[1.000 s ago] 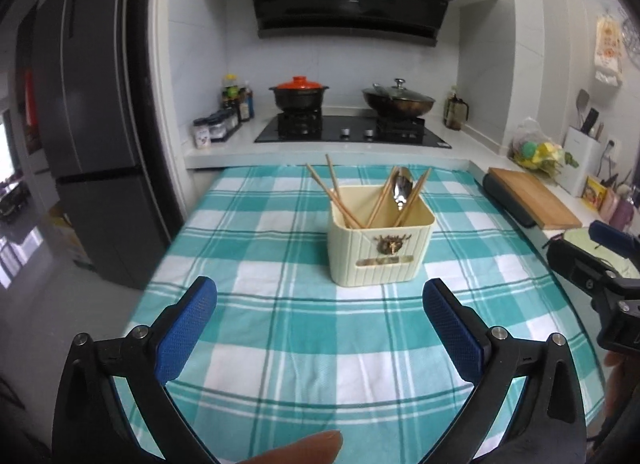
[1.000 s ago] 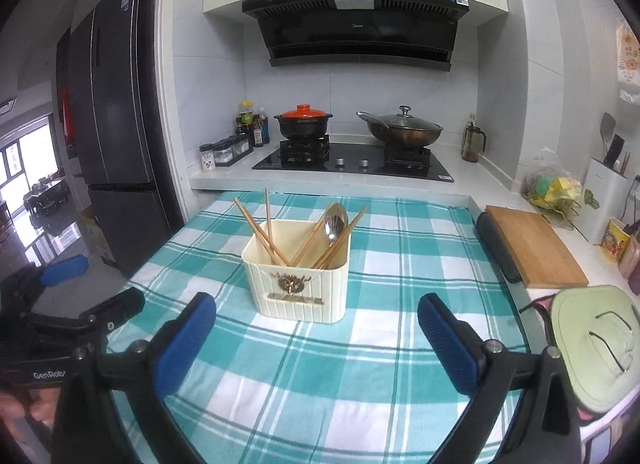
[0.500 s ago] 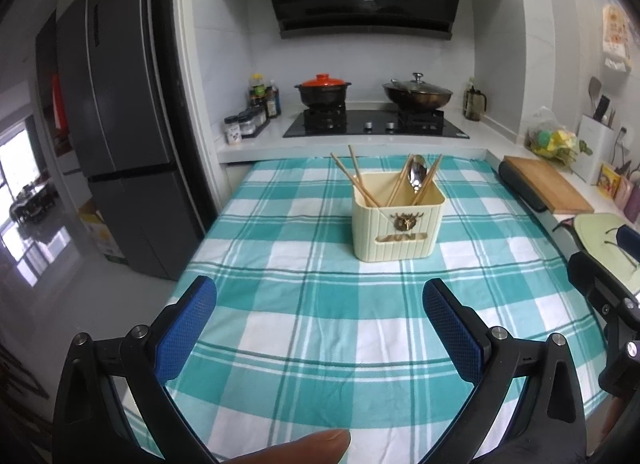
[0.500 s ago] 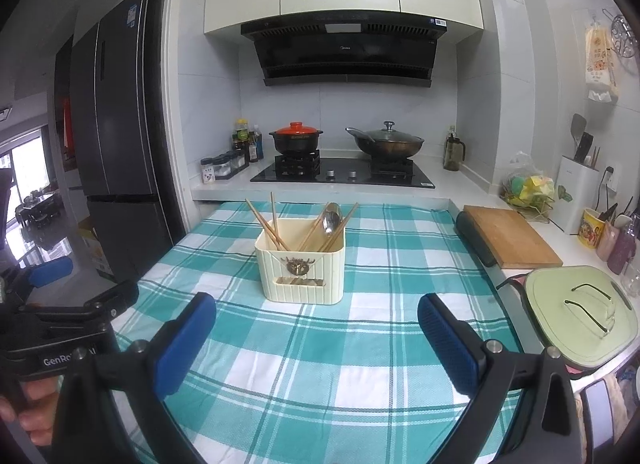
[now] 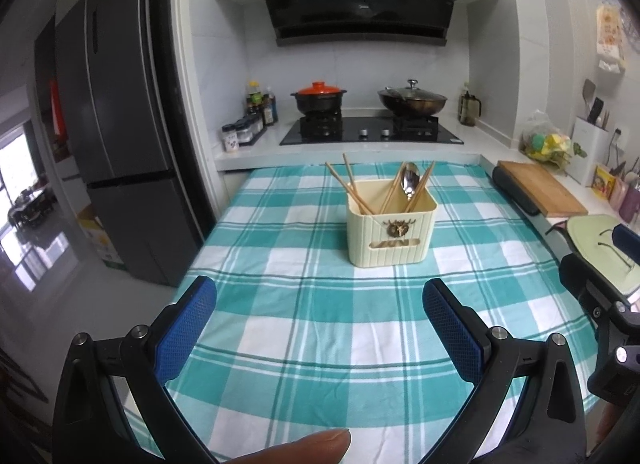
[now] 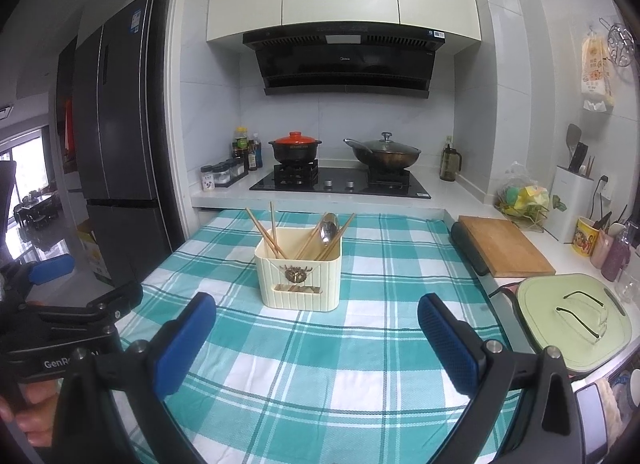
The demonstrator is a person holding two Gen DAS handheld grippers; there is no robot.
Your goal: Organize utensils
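A cream utensil holder [image 5: 390,230] stands on the teal checked tablecloth [image 5: 320,324]; it also shows in the right wrist view [image 6: 299,276]. It holds several wooden chopsticks [image 5: 352,190] and a metal spoon [image 5: 410,180]. My left gripper [image 5: 319,328] is open and empty, well short of the holder. My right gripper [image 6: 316,338] is open and empty, also short of the holder. The left gripper shows at the left edge of the right wrist view [image 6: 60,304].
A wooden cutting board [image 6: 504,246] and a green board with glasses [image 6: 576,316] lie on the right counter. A stove with a red-lidded pot [image 6: 295,148] and a wok [image 6: 386,154] is behind the table. A dark fridge [image 5: 120,144] stands left.
Both grippers have drawn back and risen away from the holder, which now looks smaller and farther. Both stay open and empty.
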